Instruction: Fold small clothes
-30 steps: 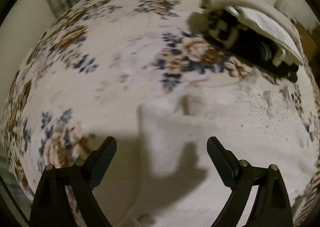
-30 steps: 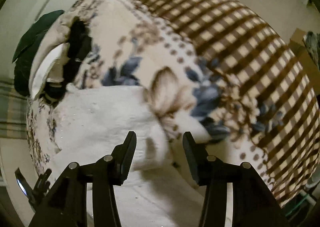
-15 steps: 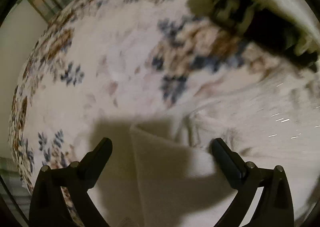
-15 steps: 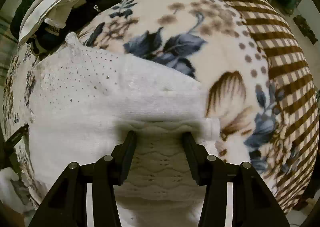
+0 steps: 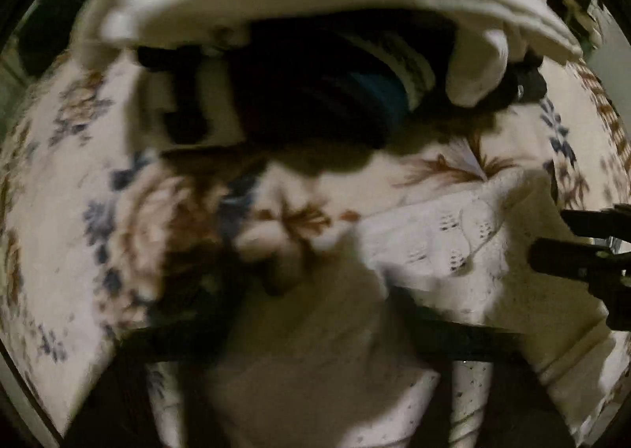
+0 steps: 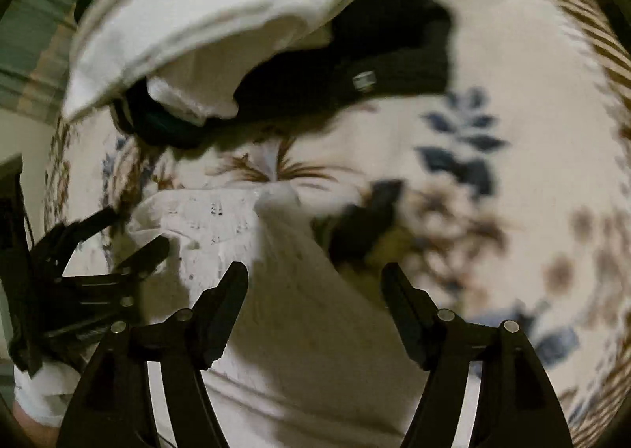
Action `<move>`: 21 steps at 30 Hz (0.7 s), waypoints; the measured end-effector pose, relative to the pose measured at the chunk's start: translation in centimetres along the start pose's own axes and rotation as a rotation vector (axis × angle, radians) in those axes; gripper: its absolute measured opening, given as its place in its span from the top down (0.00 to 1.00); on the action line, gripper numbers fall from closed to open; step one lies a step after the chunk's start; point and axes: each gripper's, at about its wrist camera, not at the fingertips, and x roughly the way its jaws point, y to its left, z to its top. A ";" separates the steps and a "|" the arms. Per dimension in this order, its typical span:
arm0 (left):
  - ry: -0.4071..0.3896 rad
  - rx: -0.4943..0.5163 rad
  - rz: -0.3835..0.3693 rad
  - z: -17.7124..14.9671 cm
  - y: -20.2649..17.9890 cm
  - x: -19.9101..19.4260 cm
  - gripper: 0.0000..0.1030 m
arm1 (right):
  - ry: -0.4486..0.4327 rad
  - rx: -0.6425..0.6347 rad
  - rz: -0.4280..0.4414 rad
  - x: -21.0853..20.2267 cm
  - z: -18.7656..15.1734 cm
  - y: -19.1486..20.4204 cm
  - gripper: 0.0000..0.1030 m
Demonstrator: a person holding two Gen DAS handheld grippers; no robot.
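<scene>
Here, garment [image 6: 307, 310]: white knit, lying on the floral blanket [image 6: 512, 93], just short of the pile.
Pile [image 6: 197, 14]: white cloth on top of black items.
Right gripper [image 6: 315, 278]: released; jaws have just been opening, with a garment fold between them, unpinched.
Left gripper [image 6: 130, 231]: jaws have just been closing with the garment's edge between them; too blurred to tell whether it is clenched.
</scene>
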 end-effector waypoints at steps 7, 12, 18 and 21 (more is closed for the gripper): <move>-0.236 -0.091 -0.075 -4.1 1.4 -7.4 0.96 | -0.149 -0.080 -0.012 -3.2 -2.5 1.3 0.92; -0.323 -0.174 -0.119 -11.4 1.4 -13.9 0.96 | -0.282 -0.133 0.022 -8.9 -9.2 2.6 0.92; -0.106 -0.228 -0.145 -19.6 -0.3 -10.4 0.91 | -0.191 -0.250 -0.036 -7.6 -19.1 3.6 0.92; 0.003 -0.314 -0.176 -22.4 0.4 -8.8 0.91 | -0.063 -0.277 -0.074 -4.7 -21.9 3.1 0.91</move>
